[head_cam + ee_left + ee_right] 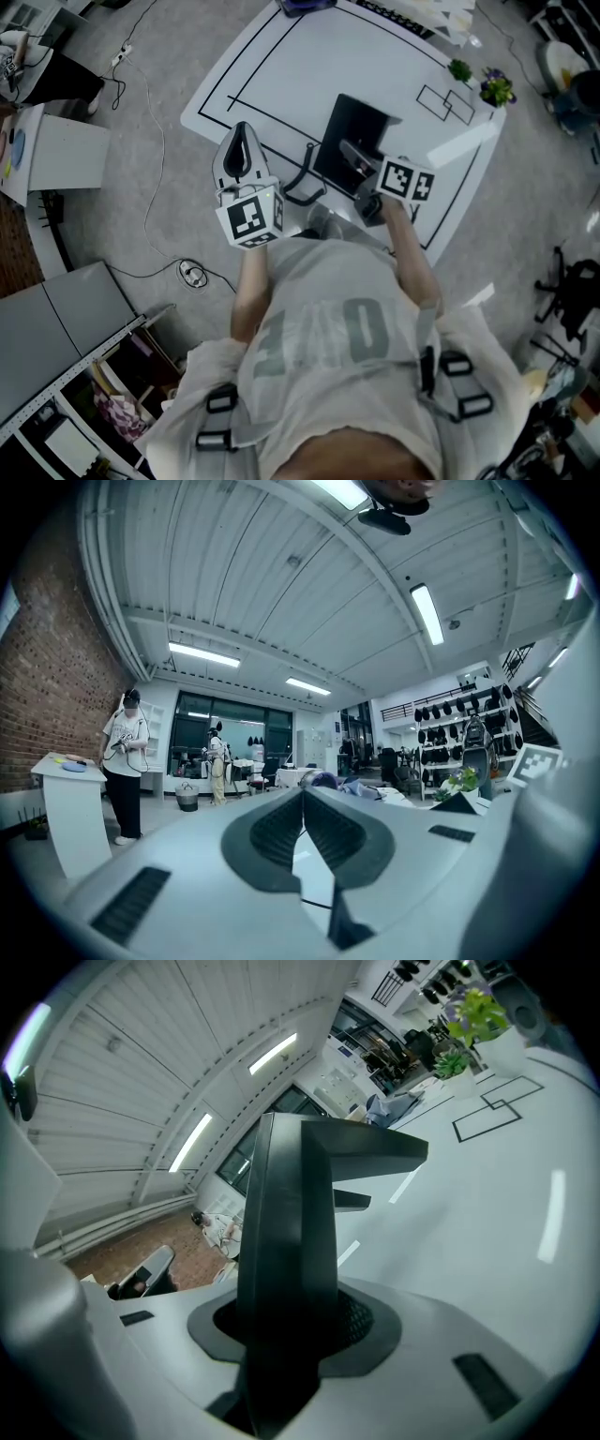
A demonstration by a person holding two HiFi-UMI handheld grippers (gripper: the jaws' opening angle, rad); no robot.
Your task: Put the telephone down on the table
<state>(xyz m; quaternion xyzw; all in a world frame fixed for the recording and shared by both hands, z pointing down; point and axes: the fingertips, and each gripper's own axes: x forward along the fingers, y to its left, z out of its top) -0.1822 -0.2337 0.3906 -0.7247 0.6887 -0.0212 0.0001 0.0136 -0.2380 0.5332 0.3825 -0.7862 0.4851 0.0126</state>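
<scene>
white table (281, 66) with black outlines fills the view. over its near middle sits the black telephone (361, 127), whether it touches the top i cannot tell. right gripper (349, 152) is clamped on its near edge, the body jutting out past the jaws. its cord (305, 185) loops left. left gripper (242, 141) is beside it, apart, jaws together, empty.

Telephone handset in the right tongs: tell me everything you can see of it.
The handset is a long, matte black bar, seemingly plastic, with a blocky end jutting sideways at the far tip. The right tongs clamp its near part. It reaches over the white table, beside the black phone base. Whether it touches the table isn't clear.
</scene>
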